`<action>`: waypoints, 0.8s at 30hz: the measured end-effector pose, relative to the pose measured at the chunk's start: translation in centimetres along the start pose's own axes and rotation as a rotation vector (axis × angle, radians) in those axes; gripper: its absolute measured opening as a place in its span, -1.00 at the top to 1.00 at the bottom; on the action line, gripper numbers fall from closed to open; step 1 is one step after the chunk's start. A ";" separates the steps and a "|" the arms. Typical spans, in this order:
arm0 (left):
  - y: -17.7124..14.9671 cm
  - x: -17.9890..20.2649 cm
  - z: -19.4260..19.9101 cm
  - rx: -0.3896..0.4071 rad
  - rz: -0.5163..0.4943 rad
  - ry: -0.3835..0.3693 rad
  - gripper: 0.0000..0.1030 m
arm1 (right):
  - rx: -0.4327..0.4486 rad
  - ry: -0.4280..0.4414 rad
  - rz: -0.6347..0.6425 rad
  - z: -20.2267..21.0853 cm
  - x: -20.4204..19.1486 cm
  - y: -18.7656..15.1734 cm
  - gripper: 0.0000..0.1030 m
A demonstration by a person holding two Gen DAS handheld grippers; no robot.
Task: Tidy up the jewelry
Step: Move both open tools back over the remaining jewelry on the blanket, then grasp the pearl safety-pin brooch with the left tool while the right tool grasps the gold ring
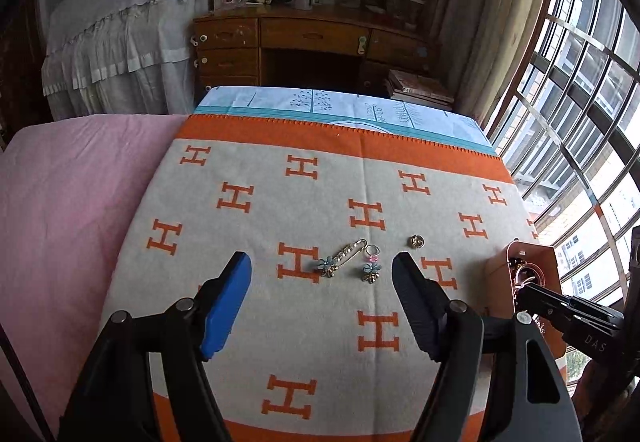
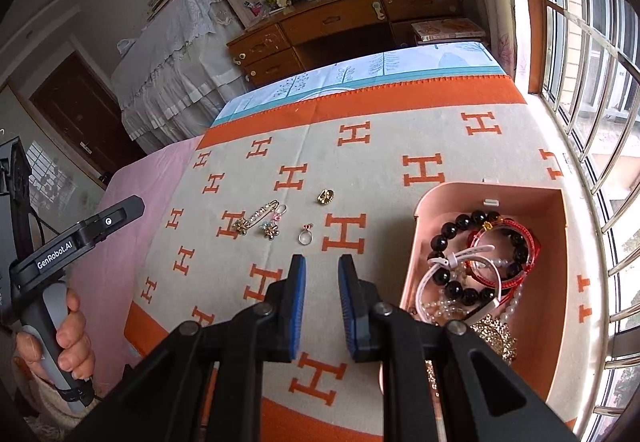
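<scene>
Small jewelry lies on the orange-and-grey H blanket [image 1: 280, 322]: a pearl safety-pin brooch [image 1: 347, 250] [image 2: 262, 213], two blue flower charms [image 1: 370, 272] [image 2: 270, 231], a pink-stone ring [image 1: 372, 252], a gold piece [image 1: 416, 240] [image 2: 326, 196] and a silver ring [image 2: 305, 236]. A pink jewelry box [image 2: 556, 282] [image 1: 536, 262] at the right holds bracelets and pearls. My left gripper [image 1: 322, 270] is open and empty just short of the charms. My right gripper [image 2: 322, 270] is partly open and empty, left of the box and near the silver ring.
A pink sheet [image 1: 72, 202] covers the bed to the left. A wooden desk [image 1: 312, 42] stands beyond the bed. Windows [image 2: 592, 82] run along the right side. The right gripper's body [image 1: 576, 314] reaches over the box in the left wrist view.
</scene>
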State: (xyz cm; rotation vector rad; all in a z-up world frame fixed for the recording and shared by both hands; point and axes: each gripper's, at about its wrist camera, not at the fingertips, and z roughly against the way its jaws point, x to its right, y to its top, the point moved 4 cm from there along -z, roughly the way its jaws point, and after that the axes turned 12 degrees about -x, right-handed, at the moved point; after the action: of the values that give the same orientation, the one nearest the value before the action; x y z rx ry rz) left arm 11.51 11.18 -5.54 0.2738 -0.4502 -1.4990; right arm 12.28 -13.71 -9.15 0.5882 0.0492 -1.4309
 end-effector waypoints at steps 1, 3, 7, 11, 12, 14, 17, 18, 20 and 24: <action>0.0 -0.1 -0.5 -0.010 -0.006 0.008 -0.38 | -0.018 0.004 -0.005 -0.5 0.0 0.4 0.67; 0.0 -0.5 -1.7 -0.030 -0.016 0.013 -0.38 | -0.047 0.002 -0.017 -1.6 0.1 1.2 0.67; 0.5 -1.3 -4.1 -0.070 -0.028 0.010 -0.38 | -0.107 0.010 -0.046 -3.8 0.5 2.8 0.67; 1.7 -1.3 -6.6 -0.109 -0.076 -0.010 -0.38 | -0.157 0.030 -0.082 -5.8 0.8 4.6 0.67; 2.0 -1.2 -7.3 -0.130 -0.089 -0.019 -0.38 | -0.169 0.027 -0.086 -6.3 0.8 5.1 0.67; 2.8 -0.7 -9.0 -0.185 -0.118 -0.042 -0.38 | -0.197 0.017 -0.093 -7.4 1.0 6.1 0.67; 3.8 0.2 -11.4 -0.259 -0.167 -0.055 -0.35 | -0.244 0.010 -0.116 -9.3 1.4 7.6 0.67; 4.1 0.5 -12.0 -0.275 -0.183 -0.053 -0.33 | -0.260 0.007 -0.124 -9.9 1.6 8.0 0.67; 4.7 1.2 -13.2 -0.316 -0.218 -0.058 -0.33 | -0.294 0.000 -0.141 -11.3 1.8 8.6 0.67; 5.2 2.3 -15.2 -0.382 -0.272 -0.055 -0.31 | -0.338 -0.010 -0.153 -13.2 1.8 9.5 0.67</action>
State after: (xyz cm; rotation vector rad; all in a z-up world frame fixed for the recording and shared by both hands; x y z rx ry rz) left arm 23.00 7.70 -16.48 -0.0098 -0.1659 -1.8265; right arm 25.54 -9.68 -17.84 0.3032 0.3280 -1.5309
